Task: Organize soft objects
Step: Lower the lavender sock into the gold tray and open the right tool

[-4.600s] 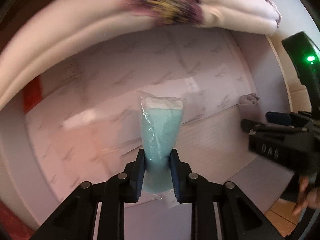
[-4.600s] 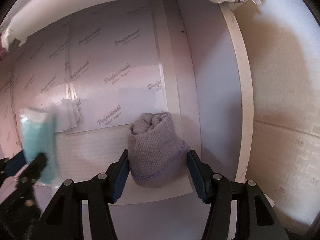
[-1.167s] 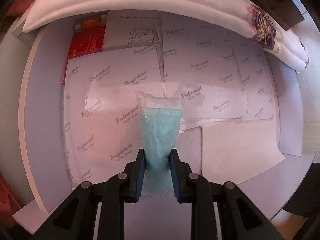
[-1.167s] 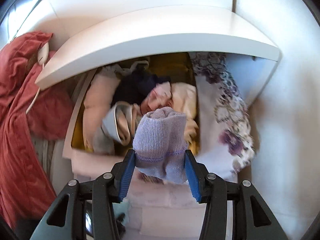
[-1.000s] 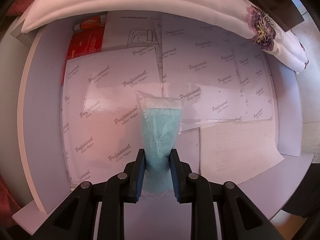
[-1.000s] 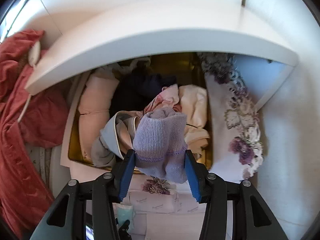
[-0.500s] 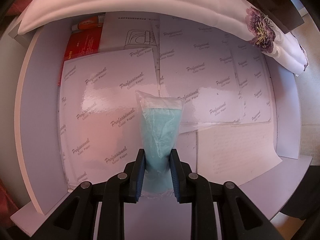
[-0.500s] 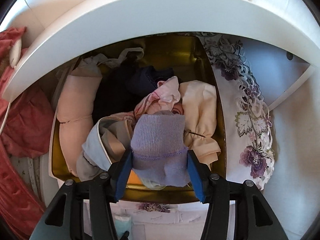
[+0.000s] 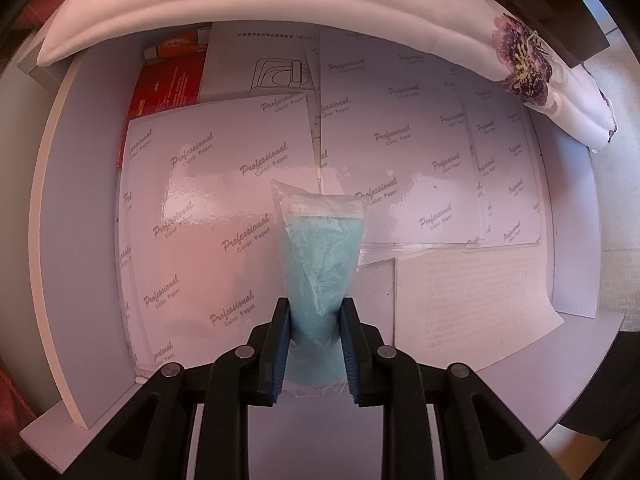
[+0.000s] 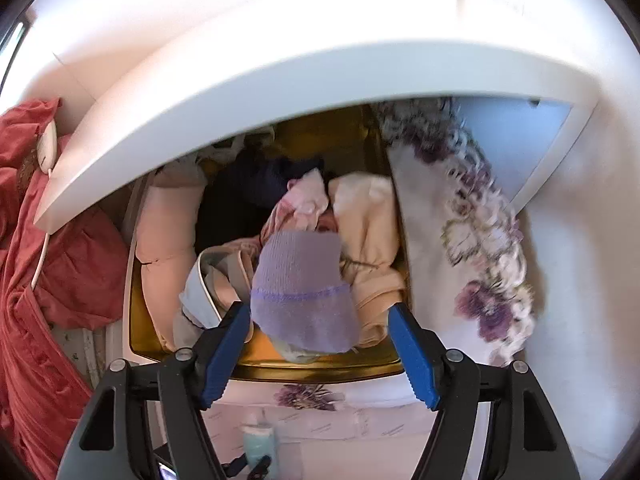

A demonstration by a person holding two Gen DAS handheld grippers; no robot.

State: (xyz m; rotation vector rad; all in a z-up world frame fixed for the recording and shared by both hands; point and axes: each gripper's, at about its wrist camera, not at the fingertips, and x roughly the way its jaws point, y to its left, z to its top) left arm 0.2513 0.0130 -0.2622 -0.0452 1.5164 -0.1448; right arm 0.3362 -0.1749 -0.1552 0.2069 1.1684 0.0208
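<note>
The right gripper (image 10: 318, 354) is opening over the golden bin (image 10: 320, 366); the lilac sock (image 10: 302, 292) (already free of the pads) could catch its near rim. The left gripper (image 9: 316, 344) clamps the bagged blue cloth (image 9: 320, 264) above the shelf (image 9: 84, 240).

Soft, warm daylight in both views. Glare patches on the glossy paper sheets (image 9: 224, 184) in the left wrist view, with a pinkish cast at centre; sharp focus there. Overexposed white shelf board (image 10: 280, 76) across the top of the right wrist view. Motion blur on the purple knit hat (image 10: 300, 280) and floral cloth (image 10: 472, 240). Strong fisheye bending and black vignette at every corner.
</note>
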